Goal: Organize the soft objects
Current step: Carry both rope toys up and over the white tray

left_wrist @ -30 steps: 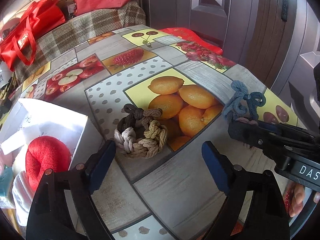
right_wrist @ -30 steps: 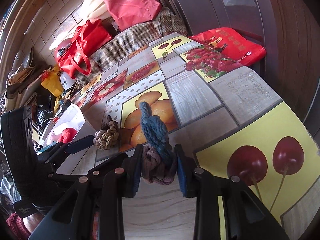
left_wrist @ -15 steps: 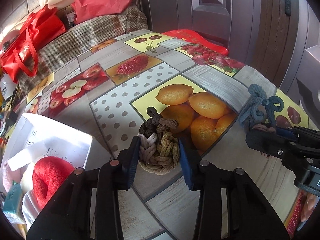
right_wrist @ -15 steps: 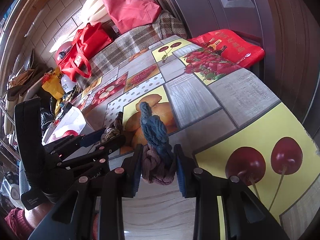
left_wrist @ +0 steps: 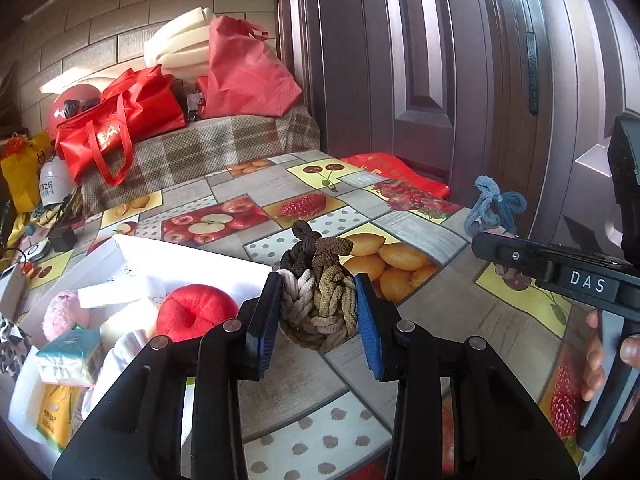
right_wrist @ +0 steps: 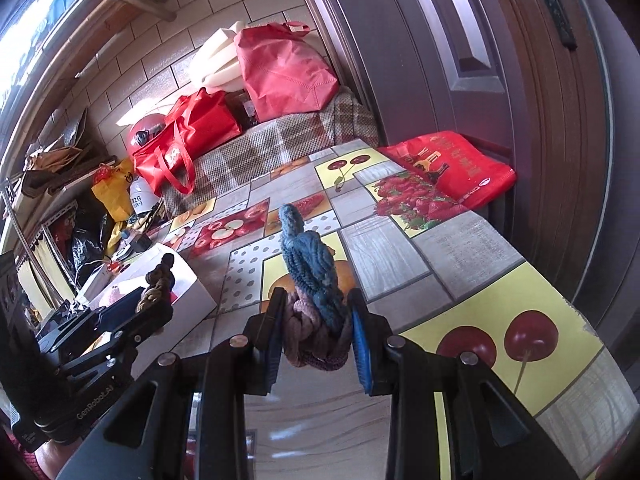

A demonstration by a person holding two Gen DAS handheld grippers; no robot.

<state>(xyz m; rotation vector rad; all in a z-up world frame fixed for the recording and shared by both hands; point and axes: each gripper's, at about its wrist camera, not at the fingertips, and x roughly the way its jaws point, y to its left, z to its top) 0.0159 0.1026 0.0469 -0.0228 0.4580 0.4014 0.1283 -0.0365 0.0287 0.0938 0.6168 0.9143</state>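
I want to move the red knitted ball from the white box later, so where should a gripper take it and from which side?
Grip the red knitted ball across its rounded middle, coming from above. It lies low in the white box, walled in and crowded by a white pad, so the sides are blocked. Its dimple faces up and towards the camera; pads either side of it should probably squeeze the soft bulk evenly.

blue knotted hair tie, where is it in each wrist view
Left wrist: blue knotted hair tie at right edge, sticking up from the right gripper.
Right wrist: centre, clamped between the gripper's fingers.
Shared landmark: white box on the table.
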